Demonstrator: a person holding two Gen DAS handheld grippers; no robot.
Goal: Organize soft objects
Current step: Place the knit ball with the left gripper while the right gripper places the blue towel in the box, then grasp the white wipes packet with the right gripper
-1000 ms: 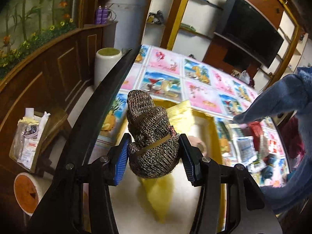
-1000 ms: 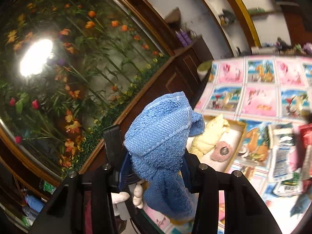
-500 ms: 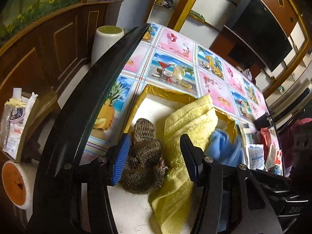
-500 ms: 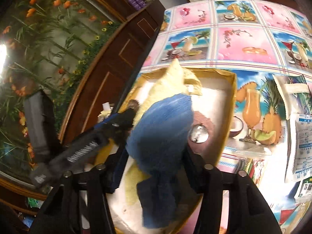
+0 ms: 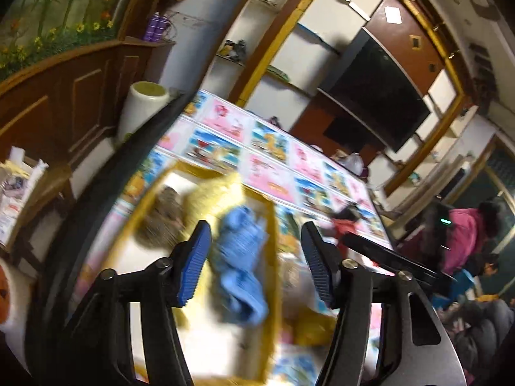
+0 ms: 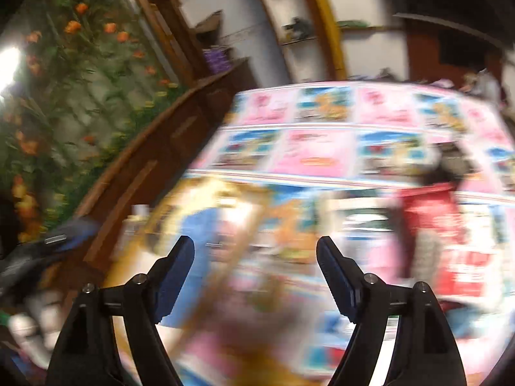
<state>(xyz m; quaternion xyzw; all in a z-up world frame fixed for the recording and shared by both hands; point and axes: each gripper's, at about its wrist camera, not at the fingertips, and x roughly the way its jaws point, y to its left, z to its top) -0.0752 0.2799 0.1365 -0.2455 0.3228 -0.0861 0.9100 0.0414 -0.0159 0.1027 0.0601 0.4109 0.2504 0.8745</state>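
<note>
A yellow-rimmed box (image 5: 273, 257) on the picture tablecloth holds a brown knitted piece (image 5: 161, 217), a yellow towel (image 5: 214, 193) and a blue towel (image 5: 239, 267). My left gripper (image 5: 256, 259) hovers above the box with its jaws opening. The blue towel shows between the fingers but lies loose below them, untouched by the pads. In the blurred right wrist view my right gripper (image 6: 257, 271) is also opening, with nothing between its fingers. It points at the box's right rim (image 6: 239, 251), with the blue towel (image 6: 201, 225) to its left.
A white cylinder (image 5: 145, 109) stands past the table's far left corner by a wooden cabinet (image 5: 74, 96). Red and white packets (image 6: 428, 225) lie on the tablecloth (image 6: 315, 157) right of the box. People (image 5: 466, 234) sit at the far right.
Both grippers have let go: the knitted piece and the blue towel now lie in the box. The jaws stand wider, and both views have swung right and pulled back.
</note>
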